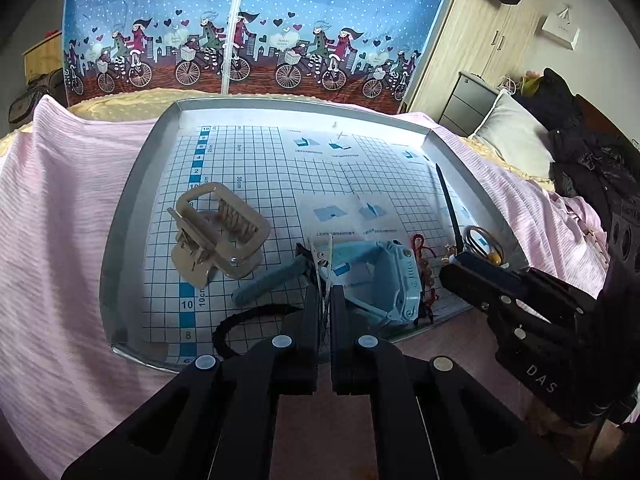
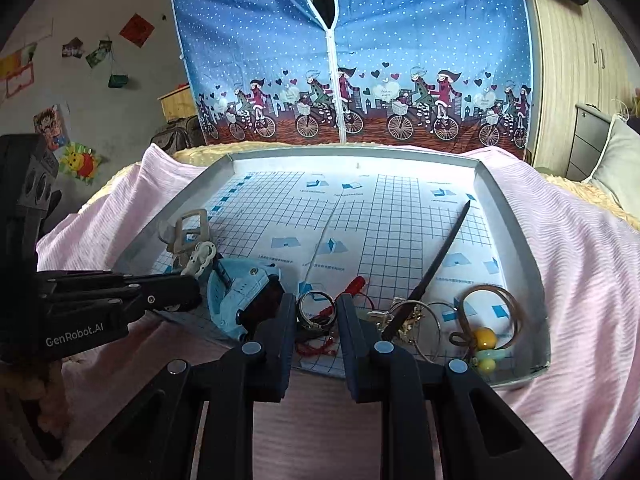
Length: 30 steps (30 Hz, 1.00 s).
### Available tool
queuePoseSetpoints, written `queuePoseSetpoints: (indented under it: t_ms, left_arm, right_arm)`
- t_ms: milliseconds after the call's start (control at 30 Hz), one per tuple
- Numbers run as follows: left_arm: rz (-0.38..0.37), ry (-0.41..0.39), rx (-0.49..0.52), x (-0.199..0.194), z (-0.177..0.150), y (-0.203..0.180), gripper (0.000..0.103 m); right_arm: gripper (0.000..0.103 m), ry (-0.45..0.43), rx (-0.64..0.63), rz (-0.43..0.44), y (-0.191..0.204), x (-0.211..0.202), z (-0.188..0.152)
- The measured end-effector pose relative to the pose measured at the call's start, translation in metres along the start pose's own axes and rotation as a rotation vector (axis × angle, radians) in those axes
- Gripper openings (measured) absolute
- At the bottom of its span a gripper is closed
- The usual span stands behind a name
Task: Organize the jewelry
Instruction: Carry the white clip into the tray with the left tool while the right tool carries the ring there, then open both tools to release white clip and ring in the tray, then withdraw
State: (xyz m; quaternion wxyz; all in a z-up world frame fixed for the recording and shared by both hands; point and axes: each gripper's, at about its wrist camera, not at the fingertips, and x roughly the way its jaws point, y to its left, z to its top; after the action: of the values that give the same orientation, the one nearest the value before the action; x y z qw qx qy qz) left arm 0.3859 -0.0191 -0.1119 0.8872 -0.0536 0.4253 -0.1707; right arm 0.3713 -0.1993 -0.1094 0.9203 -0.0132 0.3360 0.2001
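Tray [image 1: 132,216]: a flat grey tray with a squared paper on its floor, lying on a pink blanket [image 1: 60,220]. All the jewelry sits in it, most of it along the tray's near edge.
Left gripper [image 1: 326,304]: its fingers are almost together, pinching a thin silver hair clip [image 1: 323,256]. The clip sticks up over the near edge of the tray.
Hair clip, how it will handle: I think it is light, stiff and smooth, so it could slip or twist. Hold it on the flat middle, not the tip.
Right gripper [image 2: 318,320]: its fingers stand a little apart with nothing held. They reach over the near edge of the tray, on each side of a small ring [image 2: 315,307] and some red string [image 2: 352,286].
Ring: hard, round and tiny. I think it may roll away, so pinch it across its band.
Red string: soft and floppy. It looks tangled with the ring and may drag it along.
Blue watch [image 2: 240,296]: near the tray's near edge, just left of the ring. Bulky, with a bendy strap.
Beige claw clip [image 1: 218,232]: toward the tray's left side. Big and light, easy to take by its frame.
Black stick [image 2: 436,260]: long and thin, slanting toward the tray's right side.
Bead bracelet [image 2: 486,336]: in the tray's near right corner, loose and wobbly.
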Motion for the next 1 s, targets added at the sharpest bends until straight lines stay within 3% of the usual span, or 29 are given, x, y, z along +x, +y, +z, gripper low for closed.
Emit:
queuePoseSetpoints:
  t_ms: [600, 700, 800, 867, 1000]
  left_arm:
    - [-0.007, 0.036, -0.029, -0.001, 0.000, 0.004, 0.003]
    - [-0.033, 0.049, -0.054, -0.002, 0.001, 0.008, 0.003]
    - [-0.020, 0.056, -0.080, -0.004, 0.002, 0.014, 0.012]
    - [-0.013, 0.040, -0.101, -0.011, 0.004, 0.019, 0.030]
    - [0.004, -0.038, -0.124, -0.036, 0.008, 0.021, 0.048]
  right_arm:
    - [0.020, 0.027, 0.008, -0.008, -0.003, 0.008, -0.004]
    - [0.031, 0.030, 0.021, -0.024, -0.005, 0.007, -0.003]
    - [0.041, 0.015, 0.031, -0.036, -0.008, 0.002, -0.002]
    - [0.046, -0.003, 0.035, -0.051, -0.010, -0.003, 0.000]
    - [0.063, -0.054, 0.054, -0.087, -0.013, -0.020, 0.005]
